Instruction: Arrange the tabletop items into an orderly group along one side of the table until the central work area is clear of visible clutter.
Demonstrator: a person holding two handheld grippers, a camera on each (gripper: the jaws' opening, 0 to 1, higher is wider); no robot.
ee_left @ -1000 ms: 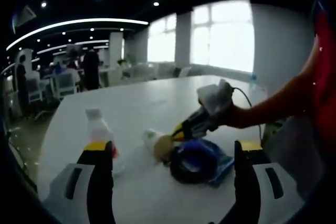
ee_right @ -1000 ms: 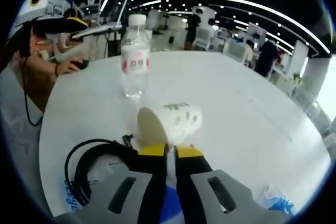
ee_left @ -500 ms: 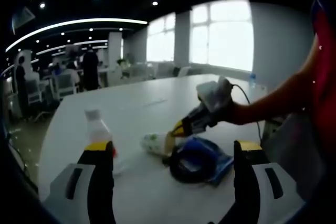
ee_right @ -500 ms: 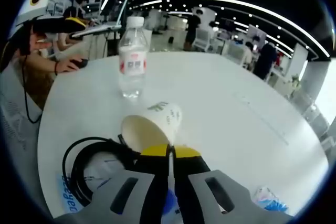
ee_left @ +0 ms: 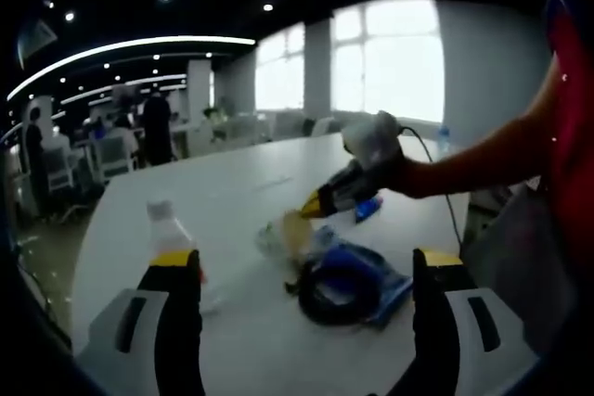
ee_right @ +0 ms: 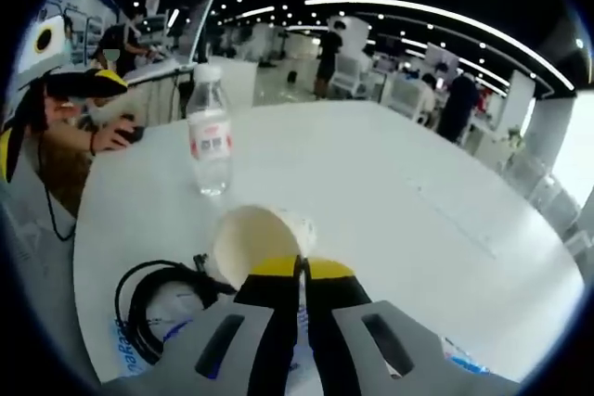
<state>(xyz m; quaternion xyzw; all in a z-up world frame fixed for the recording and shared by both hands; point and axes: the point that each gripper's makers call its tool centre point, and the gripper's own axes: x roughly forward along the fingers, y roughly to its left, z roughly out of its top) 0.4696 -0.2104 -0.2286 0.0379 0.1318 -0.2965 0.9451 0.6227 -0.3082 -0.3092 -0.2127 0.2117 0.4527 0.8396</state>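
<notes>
A white paper cup (ee_right: 255, 243) hangs just above the white table (ee_right: 418, 201), its open mouth turned toward the camera. My right gripper (ee_right: 299, 268) is shut on its rim. The left gripper view shows that same right gripper (ee_left: 320, 203) coming in from the right with the cup (ee_left: 286, 234) at its tips. A clear water bottle (ee_right: 210, 141) with a red label stands upright beyond the cup and is the bottle (ee_left: 167, 229) by my left jaw. A black cable coil (ee_left: 339, 275) lies on a blue packet (ee_left: 394, 289). My left gripper (ee_left: 305, 261) is open, low over the table.
The cable coil (ee_right: 153, 308) and blue packet (ee_right: 121, 345) sit left of my right gripper. A blue wrapper (ee_right: 464, 359) lies at the lower right. A small blue item (ee_left: 368, 208) rests farther back. A person (ee_right: 65, 99) sits at the table's left edge by a laptop (ee_right: 176, 48).
My right gripper has lifted the cup from lying on its side on the table and tipped its mouth toward the camera. The left gripper has stayed open and still.
</notes>
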